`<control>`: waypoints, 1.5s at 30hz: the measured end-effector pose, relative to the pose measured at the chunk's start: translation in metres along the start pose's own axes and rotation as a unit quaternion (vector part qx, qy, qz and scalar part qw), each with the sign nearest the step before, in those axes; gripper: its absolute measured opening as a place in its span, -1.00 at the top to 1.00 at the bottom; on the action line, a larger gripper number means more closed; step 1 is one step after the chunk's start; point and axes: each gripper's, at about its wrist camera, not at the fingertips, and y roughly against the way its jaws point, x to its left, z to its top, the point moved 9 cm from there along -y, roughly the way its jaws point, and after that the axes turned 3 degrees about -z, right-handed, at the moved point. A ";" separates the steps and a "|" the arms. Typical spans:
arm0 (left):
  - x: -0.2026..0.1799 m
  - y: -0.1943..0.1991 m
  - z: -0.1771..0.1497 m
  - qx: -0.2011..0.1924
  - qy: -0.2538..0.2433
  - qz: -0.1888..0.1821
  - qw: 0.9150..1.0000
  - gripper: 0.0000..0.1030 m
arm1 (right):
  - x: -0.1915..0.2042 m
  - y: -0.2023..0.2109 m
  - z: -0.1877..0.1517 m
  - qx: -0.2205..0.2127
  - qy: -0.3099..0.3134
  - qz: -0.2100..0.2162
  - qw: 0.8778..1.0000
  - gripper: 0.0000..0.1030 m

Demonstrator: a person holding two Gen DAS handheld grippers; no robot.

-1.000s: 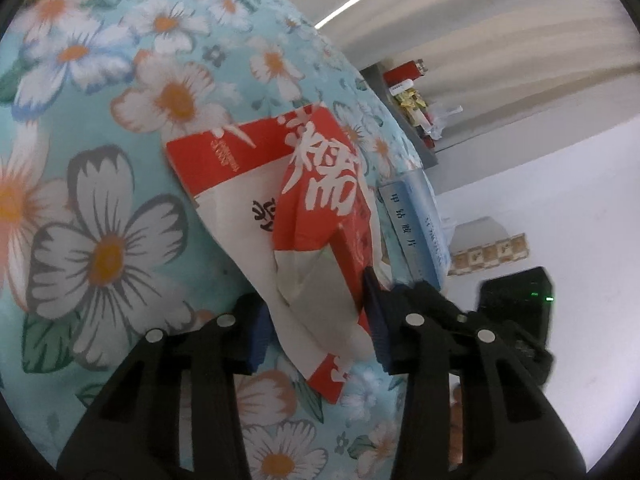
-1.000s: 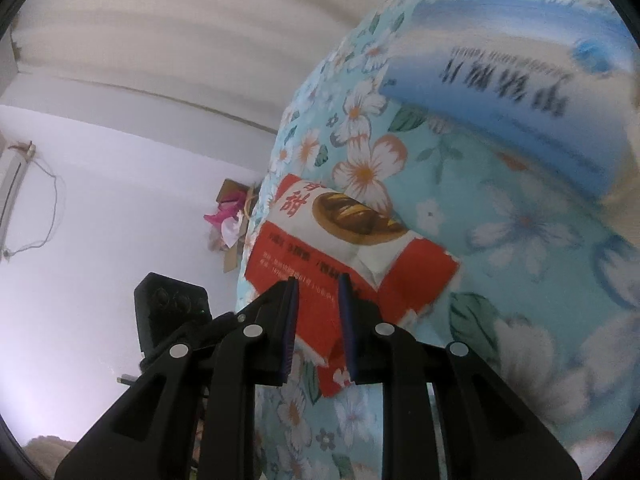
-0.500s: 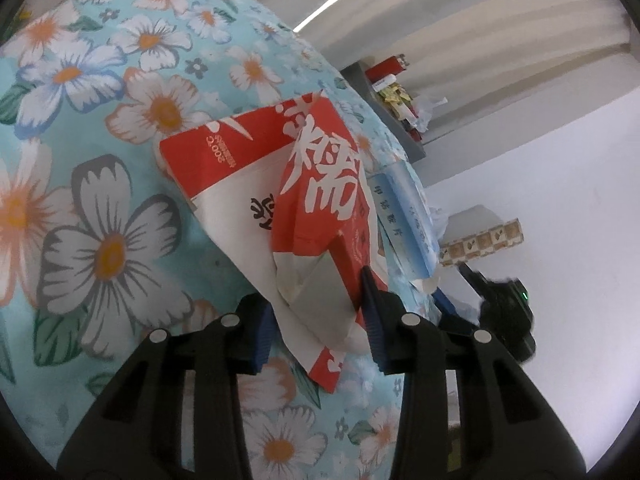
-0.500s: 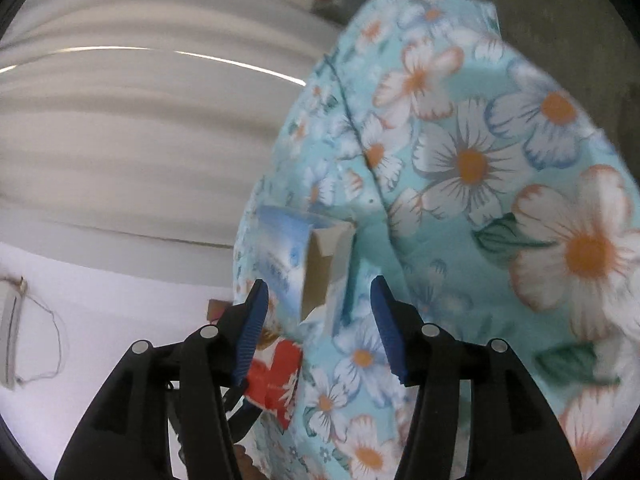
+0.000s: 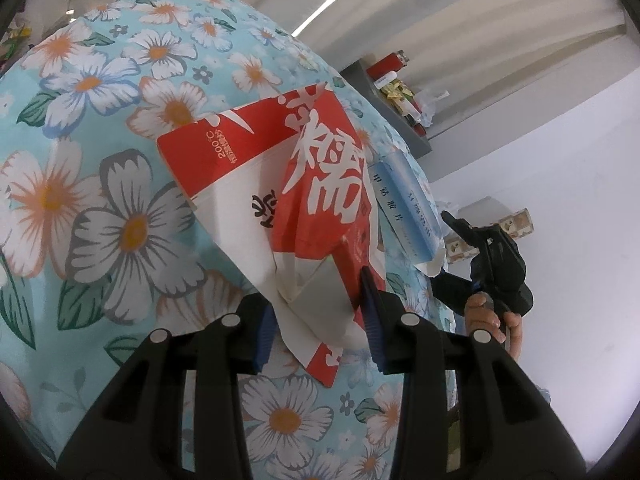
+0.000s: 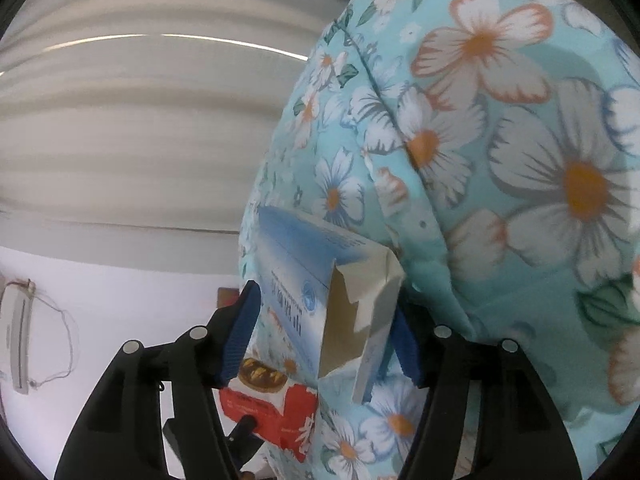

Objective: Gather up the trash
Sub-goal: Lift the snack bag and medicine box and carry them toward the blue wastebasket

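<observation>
Left gripper [image 5: 320, 320]: blue pads pinch the near end of one crumpled red and white wrapper [image 5: 304, 200]. The wrapper lies forward of the jaws on a flowered cloth [image 5: 120, 160], light blue with white and orange blossoms. Readable print on the wrapper: "200°C" on the red band at far left, large white Chinese characters on the red panel ahead of the right finger, and black characters on the white panel; I cannot make these out. The wrapper's torn grey inside shows between the pads.

Just right of the wrapper and farther out lies one blue and white carton [image 5: 404, 208], touching the wrapper's edge. It carries a column of dark Chinese characters, too small to read.

Right gripper [image 6: 324, 336]: jaws spread, opened wider within the past second. The carton's open end, brown card inside with loose flaps, sits between the pads. The left pad is beside the printed face and the right pad is beside the flap; no pinch is visible. A round blue logo and blurred characters show on the carton's side.

Below the left finger, the red wrapper [image 6: 276, 404] shows a picture of brown food. In the left view a hand [image 5: 496, 320] grips the right gripper's handle.

Count: one wrapper, one carton, two grippers, one visible hand.
</observation>
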 end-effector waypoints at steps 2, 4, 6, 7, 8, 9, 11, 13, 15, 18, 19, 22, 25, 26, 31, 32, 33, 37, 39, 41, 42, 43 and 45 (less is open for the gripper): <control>-0.001 0.003 -0.002 -0.001 -0.004 0.002 1.000 0.31 | -0.004 -0.002 0.000 -0.001 -0.006 -0.014 1.000 0.16; -0.005 0.005 -0.005 -0.002 -0.006 0.002 1.000 0.31 | -0.004 0.000 -0.001 -0.004 -0.018 -0.003 1.000 0.24; -0.009 0.009 -0.005 -0.005 -0.014 0.003 1.000 0.32 | -0.007 0.004 -0.006 -0.008 -0.020 0.001 1.000 0.27; -0.011 0.011 -0.006 -0.007 -0.019 0.005 1.000 0.32 | -0.007 0.008 -0.007 -0.011 -0.020 0.001 1.000 0.29; -0.012 0.011 -0.007 -0.008 -0.022 0.005 1.000 0.32 | -0.008 0.011 -0.010 -0.014 -0.022 0.004 1.000 0.30; -0.015 0.012 -0.007 -0.009 -0.025 0.005 1.000 0.32 | -0.010 0.015 -0.012 -0.017 -0.023 0.006 1.000 0.31; -0.019 0.015 -0.009 -0.012 -0.032 0.007 0.999 0.33 | -0.013 0.028 -0.020 -0.024 -0.024 0.009 0.999 0.33; -0.023 0.017 -0.009 -0.015 -0.038 0.009 0.999 0.34 | -0.017 0.036 -0.027 -0.029 -0.028 0.012 0.999 0.35; -0.028 0.019 -0.010 -0.019 -0.047 0.010 0.999 0.35 | -0.022 0.048 -0.035 -0.035 -0.033 0.013 0.999 0.36; -0.036 0.023 -0.012 -0.026 -0.067 0.016 0.997 0.36 | -0.025 0.066 -0.045 -0.045 -0.038 0.021 0.998 0.38; -0.037 0.024 -0.012 -0.027 -0.070 0.016 0.997 0.36 | -0.026 0.074 -0.049 -0.051 -0.040 0.025 0.998 0.38; -0.045 0.028 -0.015 -0.033 -0.087 0.021 0.995 0.37 | -0.025 0.090 -0.057 -0.064 -0.041 0.034 0.996 0.39; -0.054 0.032 -0.017 -0.039 -0.104 0.021 0.994 0.37 | -0.025 0.109 -0.066 -0.076 -0.039 0.042 0.995 0.39; -0.057 0.033 -0.018 -0.041 -0.108 0.021 0.993 0.37 | -0.026 0.114 -0.069 -0.078 -0.038 0.043 0.995 0.39; -0.075 0.040 -0.025 -0.051 -0.145 0.025 0.988 0.37 | -0.027 0.132 -0.083 -0.089 -0.038 0.048 0.994 0.40; -0.078 0.041 -0.027 -0.050 -0.152 0.027 0.987 0.38 | -0.028 0.135 -0.085 -0.092 -0.040 0.050 0.994 0.40; -0.081 0.041 -0.029 -0.050 -0.158 0.028 0.986 0.38 | -0.028 0.137 -0.087 -0.093 -0.042 0.053 0.993 0.40; -0.093 0.046 -0.036 -0.053 -0.174 0.030 0.983 0.38 | -0.029 0.147 -0.092 -0.102 -0.040 0.060 0.992 0.41; -0.099 0.050 -0.040 -0.056 -0.182 0.031 0.981 0.38 | -0.028 0.148 -0.090 -0.105 -0.040 0.063 0.992 0.41; -0.104 0.052 -0.042 -0.059 -0.191 0.034 0.979 0.38 | -0.028 0.155 -0.093 -0.110 -0.038 0.067 0.991 0.41; -0.107 0.054 -0.043 -0.060 -0.195 0.035 0.978 0.38 | -0.028 0.158 -0.094 -0.111 -0.038 0.069 0.991 0.41; -0.111 0.055 -0.045 -0.062 -0.200 0.035 0.977 0.38 | -0.027 0.161 -0.095 -0.113 -0.038 0.071 0.990 0.41; -0.116 0.057 -0.046 -0.065 -0.209 0.037 0.975 0.38 | -0.027 0.168 -0.097 -0.116 -0.039 0.077 0.989 0.41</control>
